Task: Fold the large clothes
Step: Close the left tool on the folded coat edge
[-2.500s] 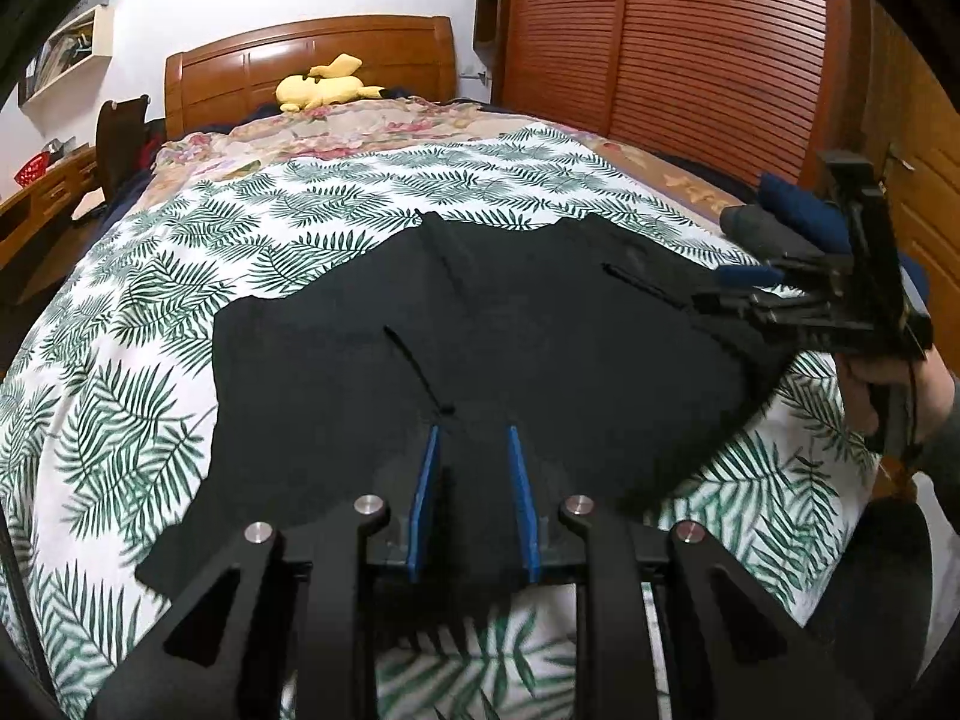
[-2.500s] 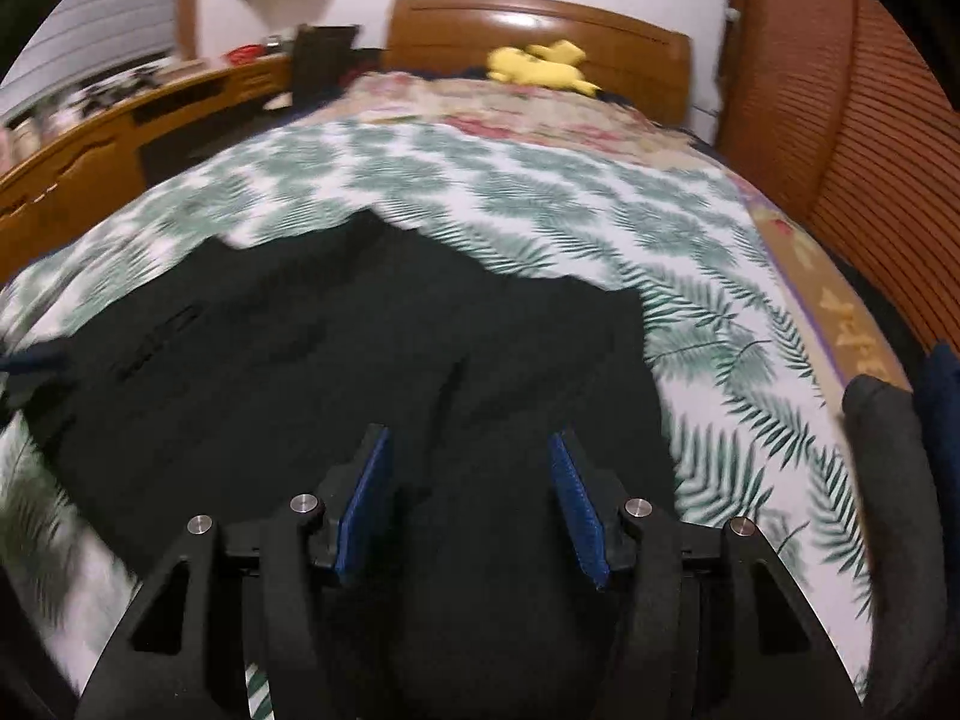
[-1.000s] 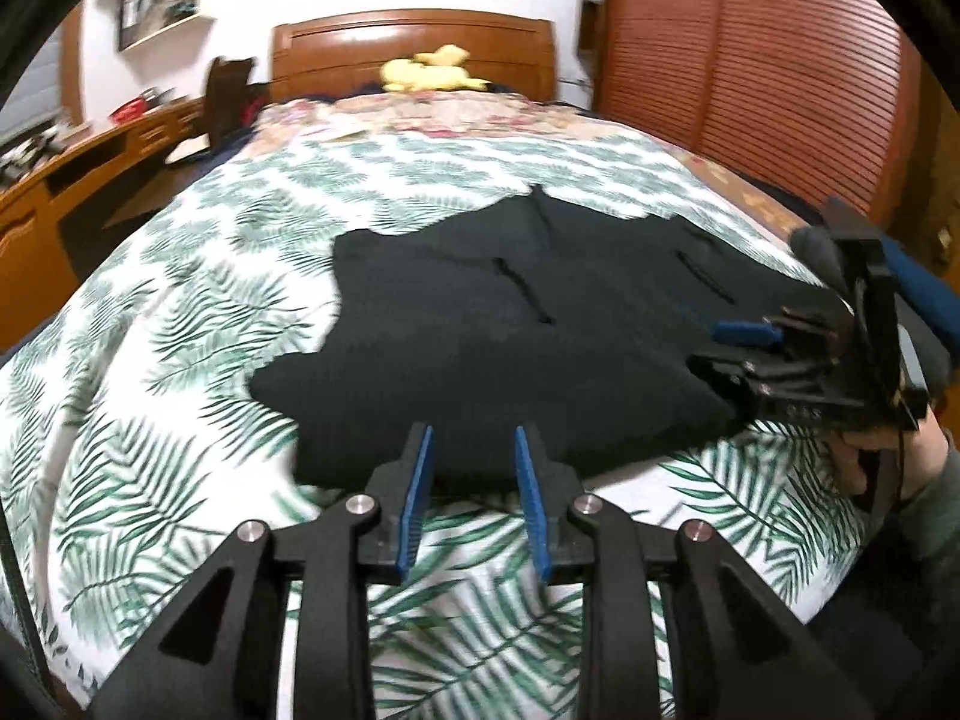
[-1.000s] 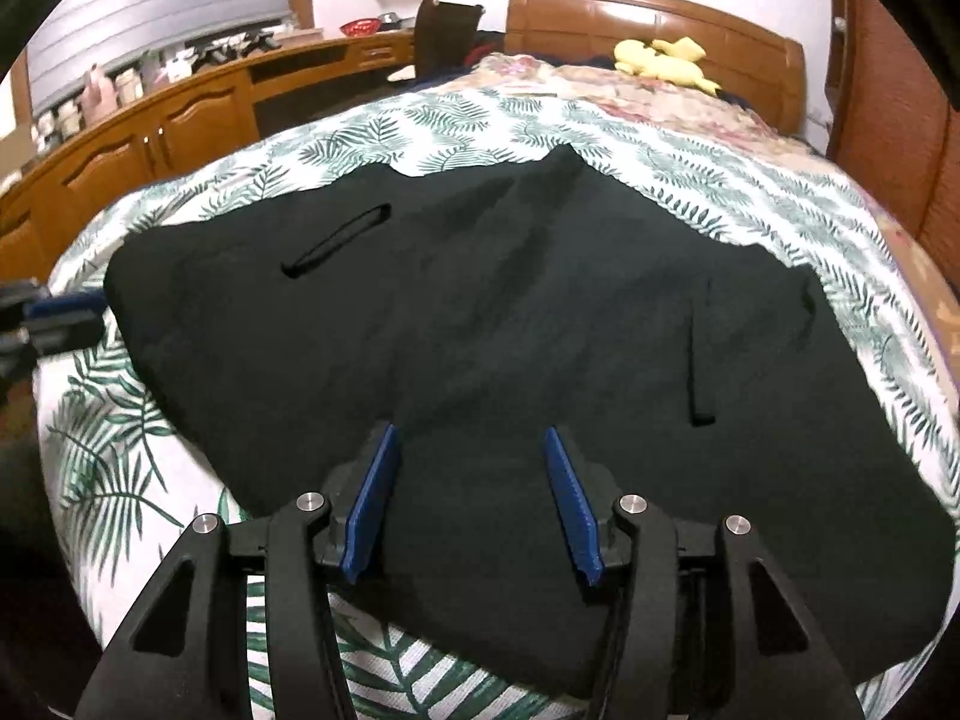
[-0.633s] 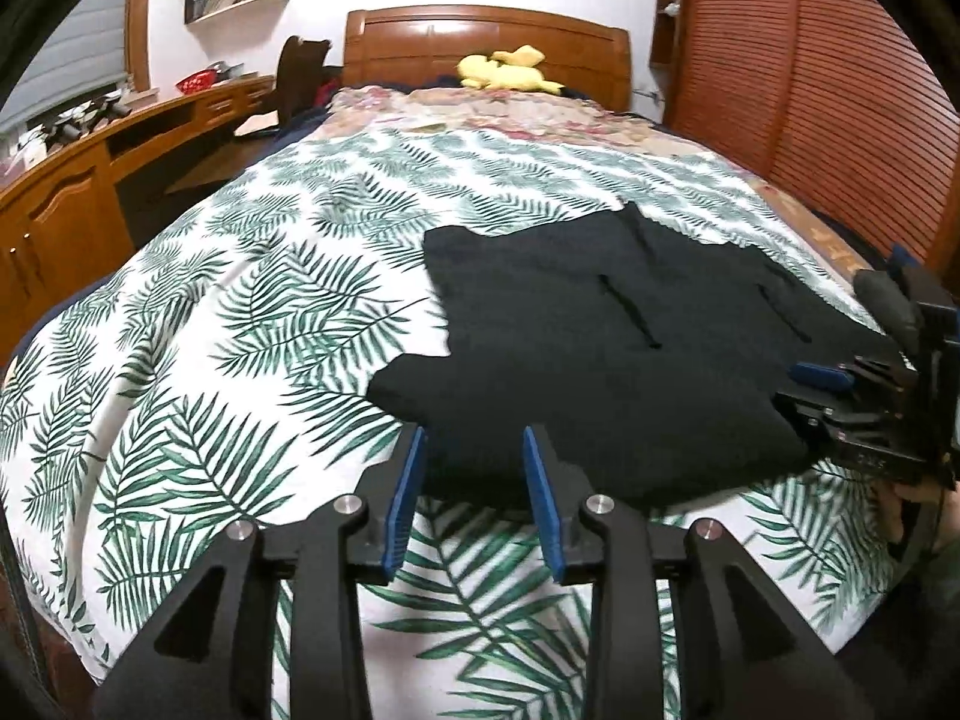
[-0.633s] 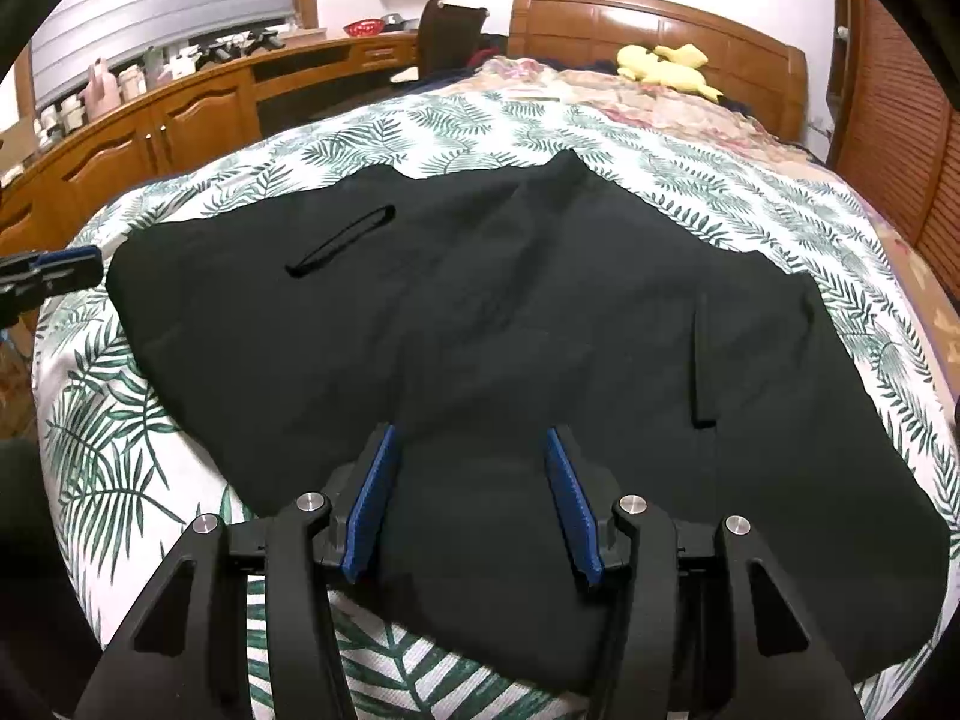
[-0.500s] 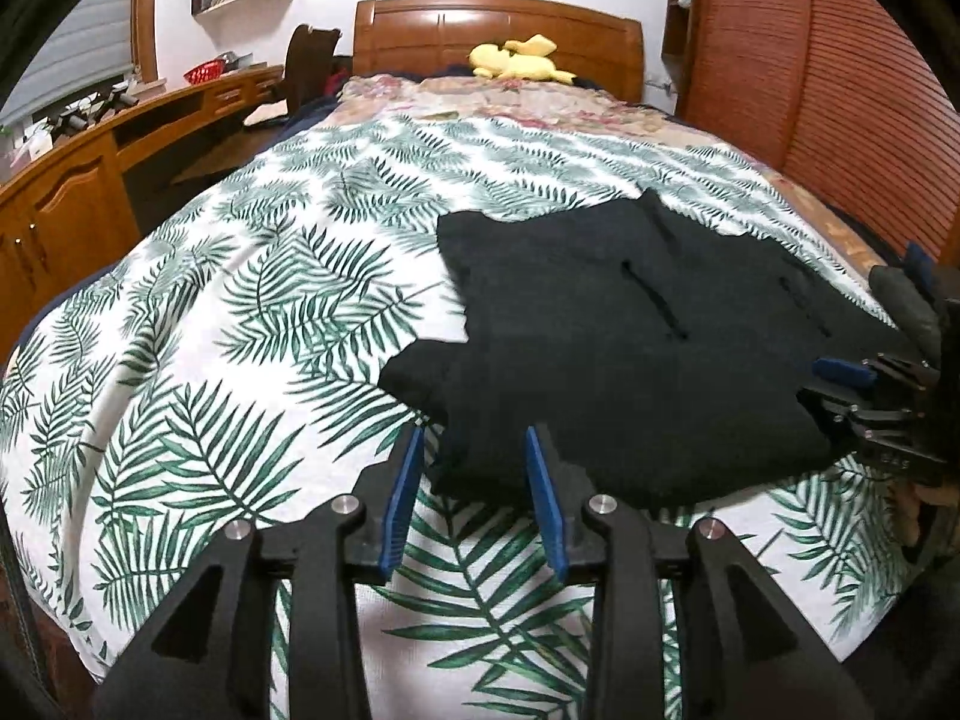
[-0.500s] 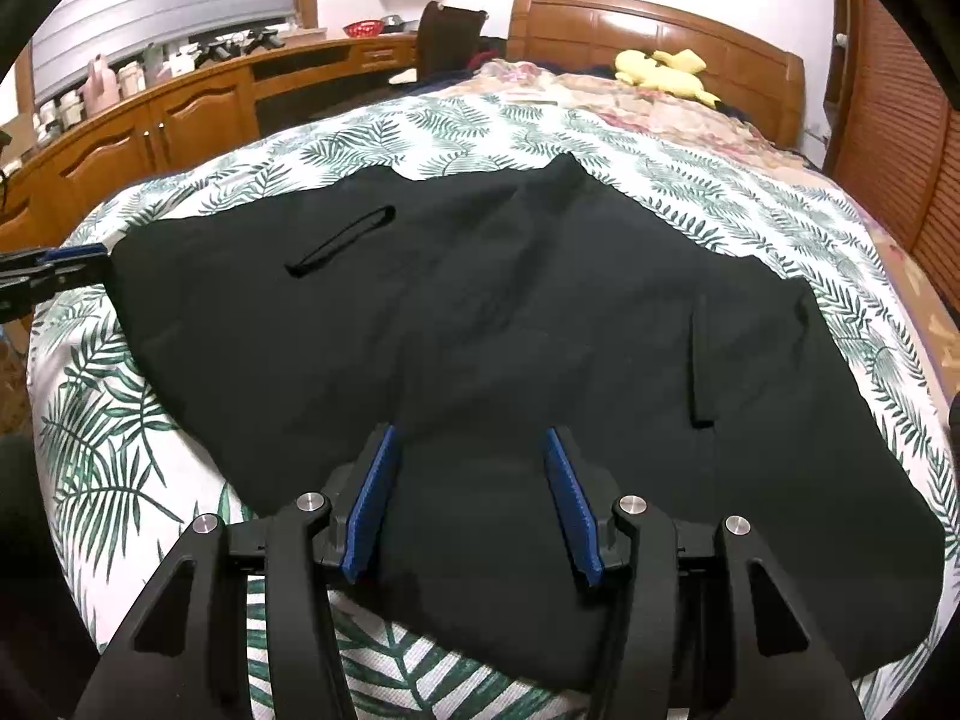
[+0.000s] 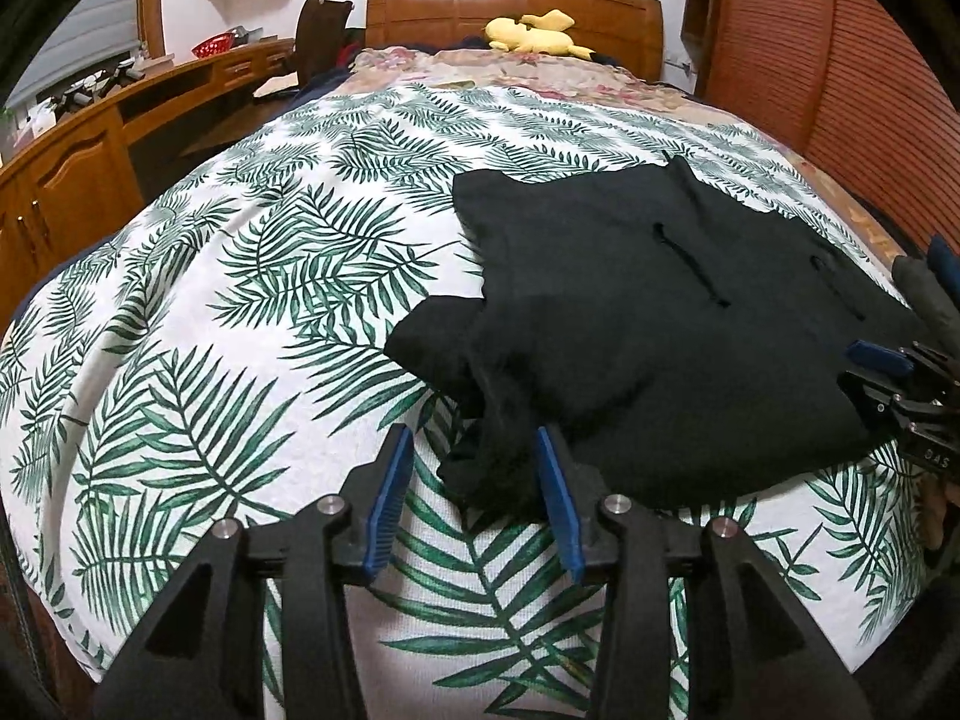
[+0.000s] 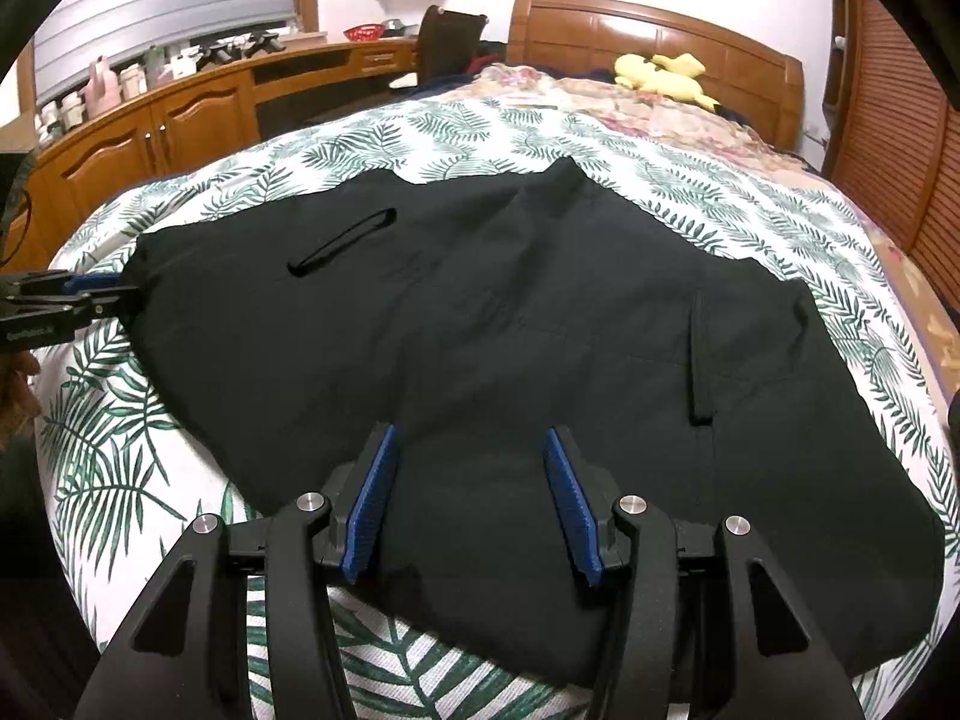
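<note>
Blue pads line the fingers of the left gripper (image 9: 474, 483), whose jaws have just been opening; a bunched corner of the black garment (image 9: 660, 324) sits in the gap between them, close against the right pad, while the left pad stands clear of the cloth. That corner is crumpled and lifted into a small heap, with a flap folded over beside it. Outward from there the garment lies spread on a bedcover (image 9: 228, 276) printed with green palm leaves, fairly flat, with two slit pockets showing as dark lines. The gripper points down at a slant toward the near edge of the bed.

In the right wrist view the right gripper (image 10: 474, 492) also slants down, its jaws standing apart over the near hem of the garment (image 10: 540, 312), the pads not pressing the cloth. The left gripper shows at the far left edge there, at the garment's corner.

A yellow plush toy (image 9: 534, 33) lies by the wooden headboard (image 9: 510, 3).
</note>
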Motion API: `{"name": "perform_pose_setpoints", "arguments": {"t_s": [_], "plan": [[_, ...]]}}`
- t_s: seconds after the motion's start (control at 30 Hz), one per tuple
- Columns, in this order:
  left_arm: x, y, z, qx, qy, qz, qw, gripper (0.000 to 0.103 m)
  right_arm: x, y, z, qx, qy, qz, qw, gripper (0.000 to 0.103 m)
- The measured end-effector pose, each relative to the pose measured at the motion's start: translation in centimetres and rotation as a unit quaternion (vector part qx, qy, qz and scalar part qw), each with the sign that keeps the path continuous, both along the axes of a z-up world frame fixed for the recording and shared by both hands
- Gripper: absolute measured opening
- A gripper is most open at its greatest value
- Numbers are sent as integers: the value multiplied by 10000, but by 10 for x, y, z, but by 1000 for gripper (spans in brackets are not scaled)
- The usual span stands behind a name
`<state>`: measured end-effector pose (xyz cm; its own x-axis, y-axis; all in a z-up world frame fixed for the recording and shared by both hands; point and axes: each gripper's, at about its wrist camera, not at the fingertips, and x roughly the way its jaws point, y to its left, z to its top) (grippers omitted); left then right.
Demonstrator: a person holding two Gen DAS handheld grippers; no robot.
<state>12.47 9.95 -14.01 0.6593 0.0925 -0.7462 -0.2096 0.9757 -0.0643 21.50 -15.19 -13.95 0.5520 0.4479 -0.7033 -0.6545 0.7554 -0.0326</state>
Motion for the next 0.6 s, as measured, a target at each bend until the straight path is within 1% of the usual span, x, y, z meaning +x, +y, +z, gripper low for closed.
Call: {"name": "perform_pose_setpoints", "arguments": {"t_s": [0.2, 0.23, 0.27, 0.3, 0.33, 0.37, 0.4, 0.47, 0.6], "plan": [[1, -3, 1, 41, 52, -50, 10000, 41, -1, 0, 1, -1, -16, 3, 10000, 52], [2, -3, 2, 41, 64, -61, 10000, 39, -1, 0, 1, 0, -15, 4, 10000, 52], [2, -3, 3, 19, 58, -94, 9999, 35, -1, 0, 1, -2, -17, 3, 10000, 52], [3, -4, 4, -86, 50, -197, 9998, 25, -1, 0, 1, -3, -17, 4, 10000, 52], [3, -4, 5, -100, 55, -226, 9997, 18, -1, 0, 1, 2, -16, 6, 10000, 52], [3, -6, 7, -49, 0, -283, 9996, 12, -1, 0, 1, 4, -16, 7, 10000, 52], [3, -11, 12, 68, -66, -363, 9993, 3, -2, 1, 1, 2, -13, 9, 10000, 52], [3, -18, 21, 238, -163, -380, 9989, 1, -2, 0, 1, 18, -2, 42, 10000, 52], [5, -36, 55, 472, -555, -463, 9963, 0, -5, -5, 4, 88, 8, 104, 9999, 52]]}}
